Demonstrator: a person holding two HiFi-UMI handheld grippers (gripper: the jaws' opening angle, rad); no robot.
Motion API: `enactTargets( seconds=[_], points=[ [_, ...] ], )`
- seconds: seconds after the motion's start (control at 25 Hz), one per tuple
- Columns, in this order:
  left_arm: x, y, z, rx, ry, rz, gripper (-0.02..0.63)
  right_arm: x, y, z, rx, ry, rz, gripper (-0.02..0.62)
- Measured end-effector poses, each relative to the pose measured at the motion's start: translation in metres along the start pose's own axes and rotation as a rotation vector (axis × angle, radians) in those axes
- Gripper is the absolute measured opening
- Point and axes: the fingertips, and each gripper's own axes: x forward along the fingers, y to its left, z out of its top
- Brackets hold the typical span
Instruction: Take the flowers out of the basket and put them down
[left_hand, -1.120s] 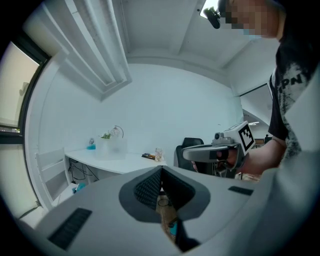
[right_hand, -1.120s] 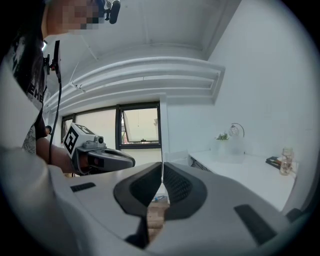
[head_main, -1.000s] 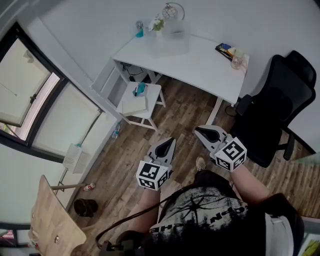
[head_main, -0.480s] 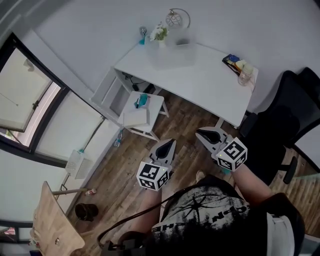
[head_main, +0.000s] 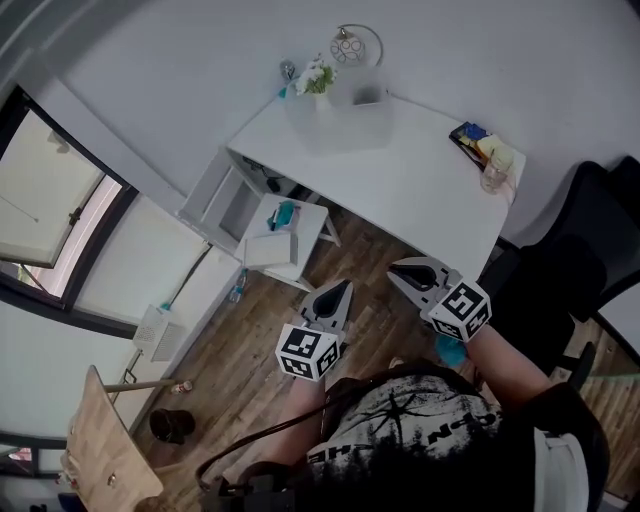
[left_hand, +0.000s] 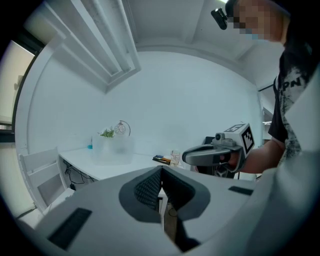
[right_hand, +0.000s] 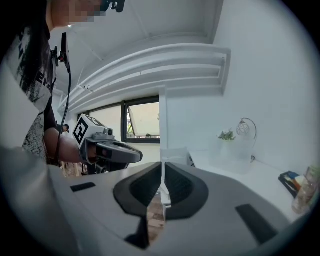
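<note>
- Wood-plank floor (head_main: 240, 340) lies under both tools. A white surface (head_main: 420, 180) stands against the wall ahead of them, well apart from both.
- Left hand-held gripper (head_main: 344, 287): in its own view I read the jaws as pressed together along one seam, with nothing between them. It hangs in the air over the floor and touches nothing.
- Right hand-held gripper (head_main: 398, 269): jaws likewise pressed together, nothing pinched. It sits just beside the left one, and both point toward the surface.
- Basket (head_main: 345, 108): pale and translucent, standing on the far part of the surface. It is ahead of the left hand-held gripper and ahead-left of the right one, well apart from both.
- Flowers (head_main: 316, 74): white blooms with green leaves, showing above the basket's far left corner. I cannot tell whether the stems sit inside the basket or just behind it.
- Round wire ornament (head_main: 352, 44): beyond the basket, by the wall.
- Glass jar (head_main: 494, 172): at the right end of the surface, ahead-right of the right hand-held gripper.
- Small white side table (head_main: 268, 245): on the floor, ahead-left of the left hand-held gripper, between it and the surface.
- Black office chair (head_main: 570, 280): to the right of the right hand-held gripper.
</note>
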Motion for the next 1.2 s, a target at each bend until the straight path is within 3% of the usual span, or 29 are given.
enactTargets(
  seconds=[0.4,0.6,0.84,1.2],
  points=[
    [0.024,0.006,-0.003,-0.001,0.037,-0.007,0.011,0.002,-0.029,-0.007,0.018,-0.018,-0.047,0.018],
    [0.036,0.022,-0.003,0.0,0.042,-0.021,0.011,0.015,-0.038,-0.018,-0.04,0.025,-0.074,0.018],
    [0.056,0.056,0.002,0.001,0.044,-0.038,0.011,0.047,-0.058,-0.013,-0.027,0.013,-0.087,0.018],
    [0.095,0.14,0.026,0.031,0.044,-0.088,0.011,0.117,-0.108,0.009,-0.066,0.018,-0.154,0.018]
  ],
)
